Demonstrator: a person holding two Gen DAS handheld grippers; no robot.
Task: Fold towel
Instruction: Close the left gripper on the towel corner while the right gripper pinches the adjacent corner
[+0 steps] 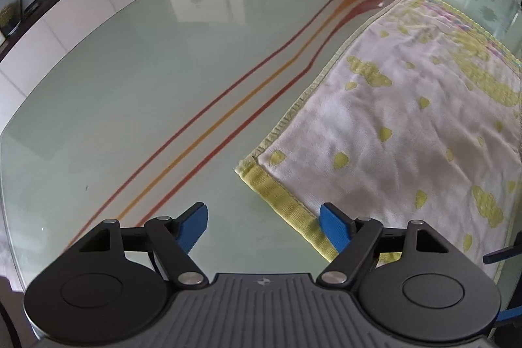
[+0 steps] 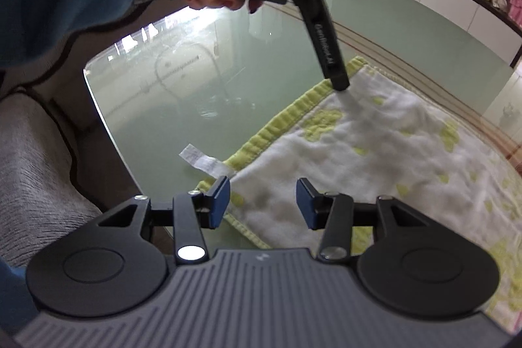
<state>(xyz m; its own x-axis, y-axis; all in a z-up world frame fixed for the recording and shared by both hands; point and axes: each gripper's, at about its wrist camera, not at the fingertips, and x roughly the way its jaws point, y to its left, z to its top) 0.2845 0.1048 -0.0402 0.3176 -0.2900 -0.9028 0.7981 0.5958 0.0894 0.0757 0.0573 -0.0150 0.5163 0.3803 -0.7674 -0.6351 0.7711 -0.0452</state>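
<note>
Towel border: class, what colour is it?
Yellow-green border around the white towel; clearest in the right wrist view.

Table [image 1: 146, 106] bare beside towel [image 1: 407, 132].

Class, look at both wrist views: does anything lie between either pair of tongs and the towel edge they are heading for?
Nothing visible does. The left tongs and right tongs stand open over the towel near its yellow hem, with only bare glass table around it.
</note>
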